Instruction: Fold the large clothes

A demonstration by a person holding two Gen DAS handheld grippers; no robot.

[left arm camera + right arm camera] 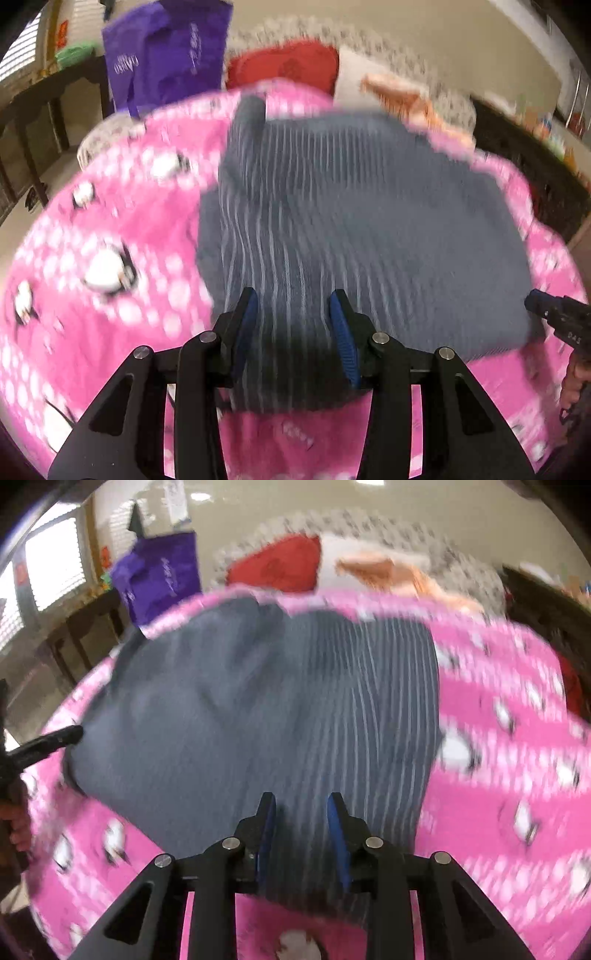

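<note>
A grey garment with thin white stripes [332, 229] lies folded on a pink patterned blanket [103, 229]. It also shows in the right wrist view [258, 709]. My left gripper [293, 306] hovers open over the garment's near edge, with the cloth between its blue pads and nothing pinched. My right gripper [301, 808] is open over the striped near edge in the same way. The right gripper also shows at the right edge of the left wrist view [532, 297]. The left gripper shows at the left edge of the right wrist view [75, 733]. Both views are motion-blurred.
A purple bag [166, 55], a red cushion [284, 66] and an orange cloth [406, 96] lie at the far side of the bed. A dark wooden table [37, 99] stands at the left. Dark furniture [524, 158] stands at the right.
</note>
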